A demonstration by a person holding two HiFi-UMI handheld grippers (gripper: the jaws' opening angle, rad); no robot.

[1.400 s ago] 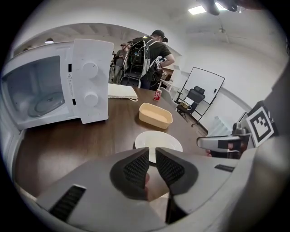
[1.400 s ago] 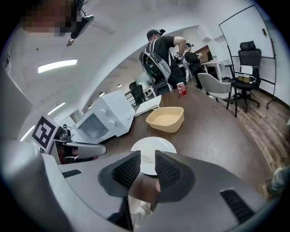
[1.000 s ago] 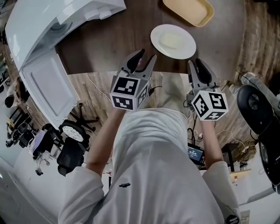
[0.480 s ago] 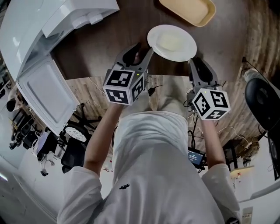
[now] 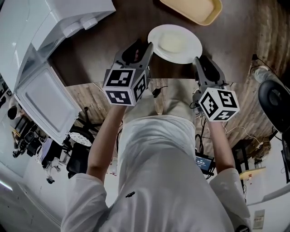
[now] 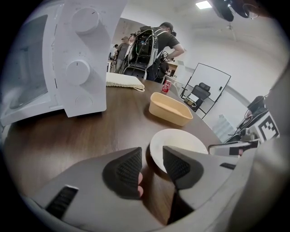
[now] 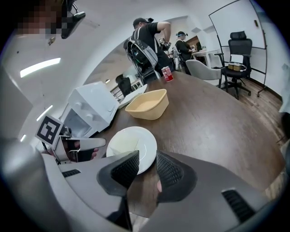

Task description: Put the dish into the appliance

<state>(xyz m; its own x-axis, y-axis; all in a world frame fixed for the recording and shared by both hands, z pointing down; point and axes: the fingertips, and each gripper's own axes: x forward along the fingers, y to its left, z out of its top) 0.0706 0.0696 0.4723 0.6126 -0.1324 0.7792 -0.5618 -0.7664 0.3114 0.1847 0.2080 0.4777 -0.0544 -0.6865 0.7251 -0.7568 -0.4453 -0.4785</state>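
A white plate [image 5: 174, 43] lies on the dark wooden table [image 5: 104, 50], in front of the white microwave [image 5: 41, 27], whose door [image 5: 45, 102] hangs open. My left gripper [image 5: 141, 46] stands at the plate's left rim and my right gripper [image 5: 202, 63] at its near right rim. In the left gripper view, the plate [image 6: 179, 142] lies just beyond the gripper [image 6: 152, 167]; the jaws are opening and nothing is pressed between them. In the right gripper view, the plate's [image 7: 131, 142] near edge shows in the gap of the gripper [image 7: 147, 167], whose jaws are opening too.
A shallow yellow tray [image 5: 192, 10] sits on the table beyond the plate. The microwave's knobs [image 6: 77, 72] face the table's middle. A red can [image 7: 167, 73] stands far back. People [image 6: 156, 50] stand past the table. Office chairs [image 7: 238, 54] stand at the right.
Both grippers have moved forward from the table's near edge up to the plate's rim, left and right of it. The plate has not moved on the table.
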